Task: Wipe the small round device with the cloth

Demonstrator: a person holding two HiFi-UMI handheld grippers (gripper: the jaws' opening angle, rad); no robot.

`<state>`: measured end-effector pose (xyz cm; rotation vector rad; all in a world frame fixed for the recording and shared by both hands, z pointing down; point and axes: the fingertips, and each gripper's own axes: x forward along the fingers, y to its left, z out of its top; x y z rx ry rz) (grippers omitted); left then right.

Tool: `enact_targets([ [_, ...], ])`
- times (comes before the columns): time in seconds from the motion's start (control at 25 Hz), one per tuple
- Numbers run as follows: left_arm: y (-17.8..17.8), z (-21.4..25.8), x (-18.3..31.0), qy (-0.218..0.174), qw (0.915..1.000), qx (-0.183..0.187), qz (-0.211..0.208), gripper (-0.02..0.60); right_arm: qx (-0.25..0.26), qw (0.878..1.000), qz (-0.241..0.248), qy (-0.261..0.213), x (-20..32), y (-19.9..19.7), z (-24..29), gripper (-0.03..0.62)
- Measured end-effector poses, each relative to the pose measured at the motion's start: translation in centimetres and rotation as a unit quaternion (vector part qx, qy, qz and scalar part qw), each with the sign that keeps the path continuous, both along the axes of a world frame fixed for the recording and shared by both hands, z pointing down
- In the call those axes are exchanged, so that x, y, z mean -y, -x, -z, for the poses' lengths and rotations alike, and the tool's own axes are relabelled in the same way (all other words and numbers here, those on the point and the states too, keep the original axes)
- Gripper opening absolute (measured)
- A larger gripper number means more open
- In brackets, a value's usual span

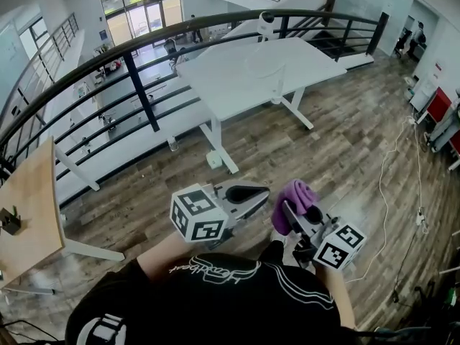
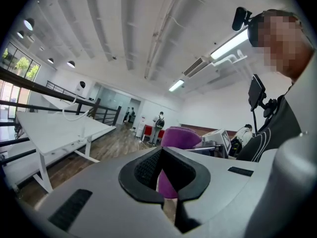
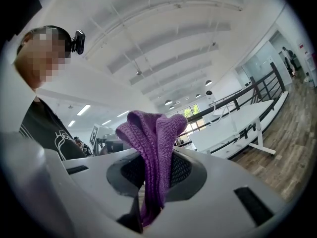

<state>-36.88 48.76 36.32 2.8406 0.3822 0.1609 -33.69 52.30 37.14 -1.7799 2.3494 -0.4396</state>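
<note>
Purple knitted cloth (image 3: 154,133) is sitting pinched between the jaws of the right gripper (image 3: 152,180). The jaws are pressing on its folded middle, the bunched upper part is standing up above them and a shorter end is hanging down below. In the head view this right gripper (image 1: 290,208) is being held up in front of the person's black shirt (image 1: 215,293), with the cloth (image 1: 296,195) showing as a rolled bundle at its tip. The left gripper (image 2: 166,196) is riding just beside it with its jaws closed together and nothing between them; the purple showing through its notch is the cloth (image 2: 179,137) in the other gripper. The left gripper (image 1: 249,191) is pointing forward over the wooden floor (image 1: 345,149). Farther out, a white table (image 1: 237,85) is standing along a curved black railing (image 1: 136,70). The small round white device (image 1: 267,22) is resting at the table's far edge near the railing, well apart from both grippers, with a pale cable looping over the tabletop by it. A light wood tabletop (image 1: 29,207) is showing at the left edge.
</note>
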Motion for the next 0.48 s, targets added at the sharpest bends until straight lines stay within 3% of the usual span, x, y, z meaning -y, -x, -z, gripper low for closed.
enact_targets([
  [0.2, -5.8, -1.3, 3.4, 0.003, 0.9996, 0.018, 0.021, 0.008, 0.022, 1.000, 0.020, -0.006, 3.5, -6.0, -1.1, 0.058],
  [0.48, -20.4, -3.1, 8.7, 0.016, 0.9975, 0.046, 0.052, 0.006, 0.043, 0.998, 0.043, 0.008, 9.2, -21.2, -2.7, 0.058],
])
